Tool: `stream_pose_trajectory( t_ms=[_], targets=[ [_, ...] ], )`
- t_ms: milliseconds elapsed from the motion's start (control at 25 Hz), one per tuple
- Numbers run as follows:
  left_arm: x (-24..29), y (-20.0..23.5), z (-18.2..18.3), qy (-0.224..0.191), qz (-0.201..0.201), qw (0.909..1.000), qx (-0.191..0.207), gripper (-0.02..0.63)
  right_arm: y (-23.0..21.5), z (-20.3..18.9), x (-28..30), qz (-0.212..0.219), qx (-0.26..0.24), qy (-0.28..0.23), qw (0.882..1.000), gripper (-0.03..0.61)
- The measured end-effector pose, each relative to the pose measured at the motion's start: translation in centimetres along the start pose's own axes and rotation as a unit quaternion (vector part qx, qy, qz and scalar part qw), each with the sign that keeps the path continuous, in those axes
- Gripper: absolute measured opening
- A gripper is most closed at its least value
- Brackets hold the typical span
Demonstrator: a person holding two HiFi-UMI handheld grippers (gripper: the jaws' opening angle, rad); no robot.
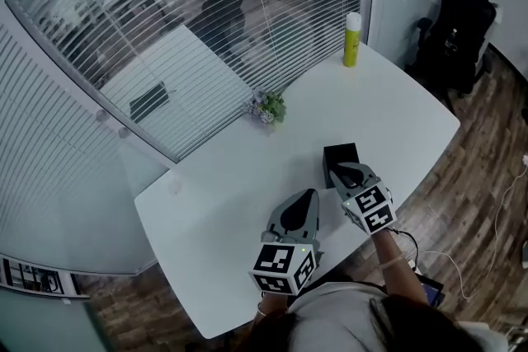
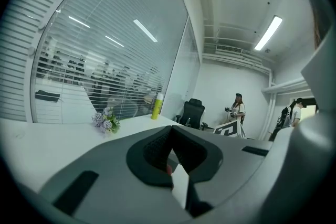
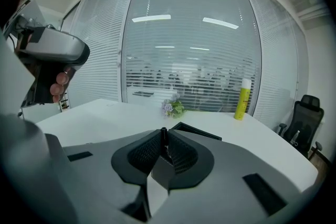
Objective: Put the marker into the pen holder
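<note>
The white table (image 1: 223, 177) runs along a glass wall hung with blinds. Nearest me is the left gripper (image 1: 308, 197), its jaws pressed together. At its 2 o'clock, the right gripper (image 1: 345, 171) has its jaws clamped on the black marker (image 3: 163, 136). The black pen holder (image 1: 338, 151) sits just beyond at 12 o'clock. Farther off, the flowers (image 1: 267, 107) are at 11 o'clock and the yellow bottle (image 1: 352, 39) is at 12.

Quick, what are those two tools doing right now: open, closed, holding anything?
Left tool: closed, with nothing clearly held.
Right tool: closed on the black marker.
</note>
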State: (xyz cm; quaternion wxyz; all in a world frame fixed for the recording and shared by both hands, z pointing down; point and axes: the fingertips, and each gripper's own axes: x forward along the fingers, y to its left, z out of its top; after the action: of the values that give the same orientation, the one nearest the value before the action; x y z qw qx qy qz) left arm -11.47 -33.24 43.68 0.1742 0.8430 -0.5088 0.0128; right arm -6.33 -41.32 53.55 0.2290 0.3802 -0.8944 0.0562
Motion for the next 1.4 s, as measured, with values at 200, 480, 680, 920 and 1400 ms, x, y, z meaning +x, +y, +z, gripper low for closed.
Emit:
stream_pose_trajectory(
  t_ms=[200, 480, 680, 920, 1400],
  targets=[
    [0.1, 0.0, 0.0, 0.001, -0.001, 1.0, 0.0, 0.018, 0.0, -0.2, 0.1, 0.001, 0.004, 0.0, 1.0, 0.06],
    [0.2, 0.0, -0.7, -0.003, -0.001, 1.0, -0.002, 0.018, 0.5, -0.9, 0.6, 0.015, -0.001, -0.004, 1.0, 0.06],
    [-0.3, -0.4, 0.2, -0.005, -0.001, 1.0, -0.002, 0.018, 0.7, -0.3, 0.2, 0.019, 0.005, -0.002, 1.0, 0.06],
    [-0.5, -0.6, 0.2, -0.007, 0.0, 1.0, 0.002, 0.018, 0.9, -0.4, 0.2, 0.027, 0.014, -0.004, 1.0, 0.064],
    [-0.5, -1.7, 0.5, -0.012, 0.0, 0.9998, 0.018, 0.018, 1.0, 0.6, -0.9, 0.029, -0.001, -0.019, 0.999, 0.118]
  ],
)
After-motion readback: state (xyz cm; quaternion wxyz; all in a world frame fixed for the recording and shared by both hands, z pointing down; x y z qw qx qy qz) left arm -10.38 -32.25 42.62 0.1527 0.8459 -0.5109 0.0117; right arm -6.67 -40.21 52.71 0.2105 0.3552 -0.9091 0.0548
